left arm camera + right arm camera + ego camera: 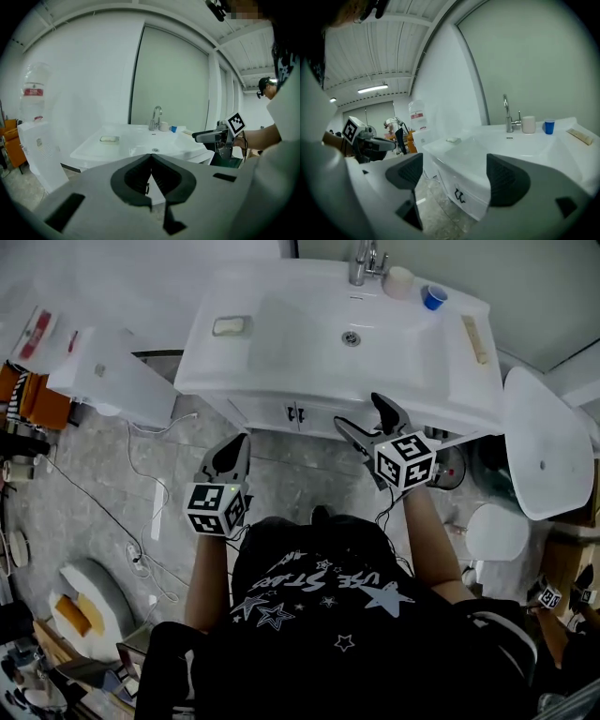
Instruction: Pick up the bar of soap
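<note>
Soap bar (231,325) lies on the flat left ledge of the white sink (281,357), left of the drain (351,337) and well apart from both tools. It appears to sit in a shallow dish, though the views are too small to be sure. Tap (361,263) stands at the far edge of the sink, with a white cup (400,282) just right of it and a blue cup (433,297) beside that. Left gripper (236,448) is held near the person, low in front of the cabinet (295,413) and over the grey floor (112,484). Its own view shows the jaws pressed together with nothing between them, pointing toward the sink. Right gripper (358,412) is held slightly farther forward, near the sink's front edge and right of the cabinet doors. Its jaws stand wide apart and hold nothing; only the cabinet front and floor show in the gap. Neither tool touches the sink or the soap.
</note>
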`<state>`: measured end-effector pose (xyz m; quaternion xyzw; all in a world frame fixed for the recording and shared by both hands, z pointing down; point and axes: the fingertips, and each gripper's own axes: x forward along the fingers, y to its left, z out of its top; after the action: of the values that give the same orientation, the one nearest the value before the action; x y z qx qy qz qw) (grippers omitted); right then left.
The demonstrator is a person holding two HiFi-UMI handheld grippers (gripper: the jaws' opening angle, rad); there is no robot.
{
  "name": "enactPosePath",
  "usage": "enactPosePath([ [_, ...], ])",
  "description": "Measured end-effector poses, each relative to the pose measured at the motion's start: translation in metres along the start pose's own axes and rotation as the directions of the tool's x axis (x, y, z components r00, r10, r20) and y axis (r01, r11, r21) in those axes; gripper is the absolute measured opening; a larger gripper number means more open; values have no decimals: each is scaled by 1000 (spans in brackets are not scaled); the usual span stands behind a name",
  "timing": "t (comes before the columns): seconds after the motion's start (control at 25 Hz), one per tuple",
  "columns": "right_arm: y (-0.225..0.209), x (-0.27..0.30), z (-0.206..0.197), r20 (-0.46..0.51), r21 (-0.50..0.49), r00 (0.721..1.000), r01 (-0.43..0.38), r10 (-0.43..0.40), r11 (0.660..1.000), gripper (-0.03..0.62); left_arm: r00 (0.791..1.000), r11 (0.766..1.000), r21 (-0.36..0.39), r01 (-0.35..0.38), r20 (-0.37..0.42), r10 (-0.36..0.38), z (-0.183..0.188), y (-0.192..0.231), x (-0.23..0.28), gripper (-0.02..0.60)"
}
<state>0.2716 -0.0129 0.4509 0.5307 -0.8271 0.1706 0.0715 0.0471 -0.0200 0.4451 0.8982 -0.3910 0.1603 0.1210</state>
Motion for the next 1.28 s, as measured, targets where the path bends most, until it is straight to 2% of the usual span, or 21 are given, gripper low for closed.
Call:
enactPosePath([
  [0.28, 10, 46, 13, -17, -39, 997, -79, 78, 996, 414, 998, 998, -30, -62, -12, 62, -2, 27, -3, 11],
  [0.48, 10, 77, 19, -39, -62, 995, -93, 91, 994, 413, 997, 997, -42, -72, -22, 71, -4, 56, 13, 11],
  [0.84, -5, 174, 59, -91, -136, 991, -109, 97, 985, 399, 998, 997, -36, -70, 6, 70, 28, 143, 73, 11],
  [0.96, -8, 213, 69, -123, -162, 987, -122, 103, 979, 399, 998, 997, -41, -65, -8, 65, 33, 172, 94, 11],
  [1.16, -6, 276, 79, -201, -194, 972, -162, 122, 968, 399, 998, 996, -63, -68, -20, 67, 46, 223, 121, 11],
  [1.28, -2, 309, 85, -248, -225, 960, -188, 130, 956, 377, 997, 995, -75, -73, -19, 71, 50, 246, 131, 11],
])
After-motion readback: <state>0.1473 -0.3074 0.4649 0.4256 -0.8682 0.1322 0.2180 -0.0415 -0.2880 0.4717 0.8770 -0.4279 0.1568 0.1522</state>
